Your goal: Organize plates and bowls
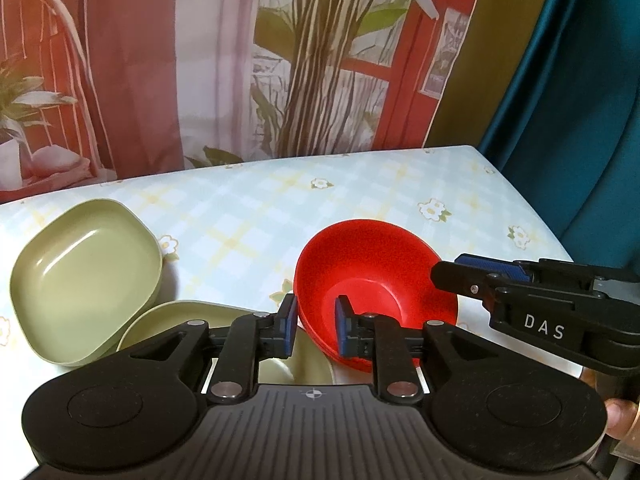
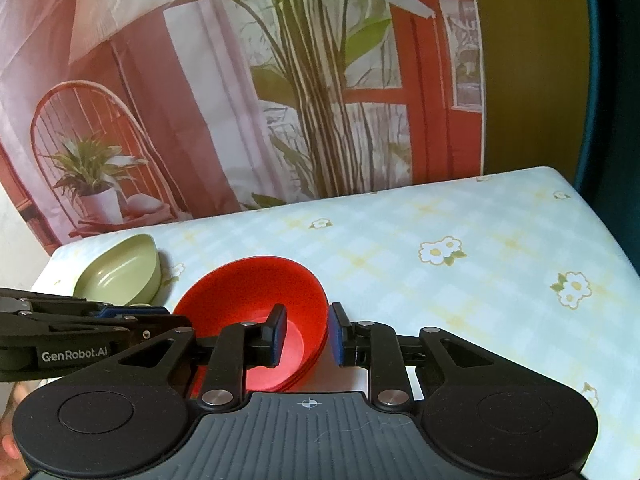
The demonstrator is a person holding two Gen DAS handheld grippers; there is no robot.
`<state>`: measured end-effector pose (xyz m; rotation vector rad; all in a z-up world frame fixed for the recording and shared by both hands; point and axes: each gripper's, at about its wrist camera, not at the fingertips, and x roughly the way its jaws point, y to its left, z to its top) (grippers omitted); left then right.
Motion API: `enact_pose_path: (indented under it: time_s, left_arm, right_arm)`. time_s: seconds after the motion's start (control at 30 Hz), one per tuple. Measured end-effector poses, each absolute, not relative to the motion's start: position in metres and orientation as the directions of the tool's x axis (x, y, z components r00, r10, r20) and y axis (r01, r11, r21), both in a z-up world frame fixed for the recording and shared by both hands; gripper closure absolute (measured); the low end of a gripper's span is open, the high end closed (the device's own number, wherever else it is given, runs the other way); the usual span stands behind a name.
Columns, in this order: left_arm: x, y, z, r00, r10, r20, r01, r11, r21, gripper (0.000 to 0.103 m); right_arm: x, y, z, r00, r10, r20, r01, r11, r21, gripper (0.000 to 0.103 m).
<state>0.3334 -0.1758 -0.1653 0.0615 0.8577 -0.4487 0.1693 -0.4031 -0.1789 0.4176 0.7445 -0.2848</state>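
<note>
Plastic is what the red bowl (image 1: 376,272) looks to be made of: thin-walled, smooth and matte, so probably light, stiff enough to lift by the edge, and unlikely to break. It stands upright on the table (image 1: 248,216), which has a flowered check cloth, just right of two pale green dishes (image 1: 86,276). Layered edges low on its side suggest several red bowls nested together, which would add weight and let the inner ones shift.

The left tool (image 1: 316,320) straddles the bowl's left rim, one pad outside and one inside, with red showing between the inner pad and the wall. It is narrowly open and clamps nothing. The right tool (image 2: 306,330) straddles the opposite rim in the same way, slightly parted and gripping nothing.

The rim is the natural hold, pinched across the wall. The slick, sloping wall could slide out of a shallow pinch, so a deeper bite would be safer. Whether the bowl's near edge rests on the closer green dish (image 1: 192,320) cannot be told.
</note>
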Motion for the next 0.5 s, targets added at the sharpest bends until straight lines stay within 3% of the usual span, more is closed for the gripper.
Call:
enact_pose_path:
  time_s: [0.1,0.5]
  left_arm:
    - [0.330,-0.175,-0.161,0.578,-0.357,-0.734,0.406,0.906,-0.120,0.075]
    - [0.308,-0.155,-0.135,0.616,-0.355,-0.703,0.405,0.908,-0.104,0.074]
  right_arm:
    - [0.167,-0.402,-0.176,0.704,-0.107,-0.702,0.392,0.883,0.258,0.081]
    - [0.154,-0.378,-0.159,0.712,-0.108,-0.694,0.373,0.895,0.244,0.081]
